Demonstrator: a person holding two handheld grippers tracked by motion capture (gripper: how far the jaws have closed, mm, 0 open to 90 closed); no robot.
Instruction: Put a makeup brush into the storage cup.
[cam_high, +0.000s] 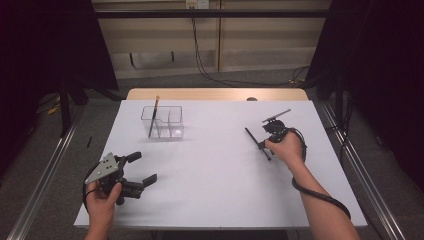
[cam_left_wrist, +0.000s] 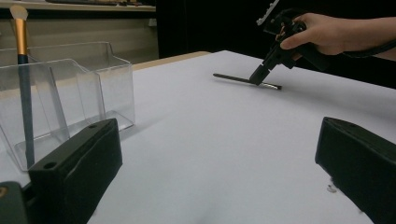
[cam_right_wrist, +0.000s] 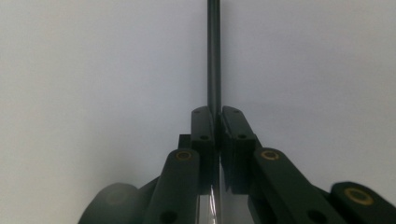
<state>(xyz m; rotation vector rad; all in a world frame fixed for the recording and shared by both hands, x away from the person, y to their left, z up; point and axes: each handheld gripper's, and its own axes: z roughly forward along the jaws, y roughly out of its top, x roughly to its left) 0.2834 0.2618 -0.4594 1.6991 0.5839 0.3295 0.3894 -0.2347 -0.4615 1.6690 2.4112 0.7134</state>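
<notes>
A slim dark makeup brush (cam_high: 252, 136) (cam_left_wrist: 231, 77) (cam_right_wrist: 214, 56) lies flat on the white table (cam_high: 215, 175), right of centre. My right gripper (cam_high: 263, 145) (cam_left_wrist: 258, 74) (cam_right_wrist: 215, 112) points down at it and is shut on its handle near the ferrule end. A clear plastic organizer (cam_high: 170, 125) (cam_left_wrist: 107, 79) stands at the back left. In its left compartment another brush (cam_high: 154, 117) (cam_left_wrist: 23, 93) leans upright, bristles up, with a gold ferrule. My left gripper (cam_high: 142, 168) (cam_left_wrist: 217, 140) rests at the near left, open, with nothing between its jaws.
A small dark object (cam_high: 251, 99) sits at the table's far wooden edge. Metal rails (cam_high: 360, 170) run along both sides of the table. Cables (cam_high: 210, 75) lie on the floor behind it. The right gripper's cable (cam_high: 320, 195) trails along the forearm.
</notes>
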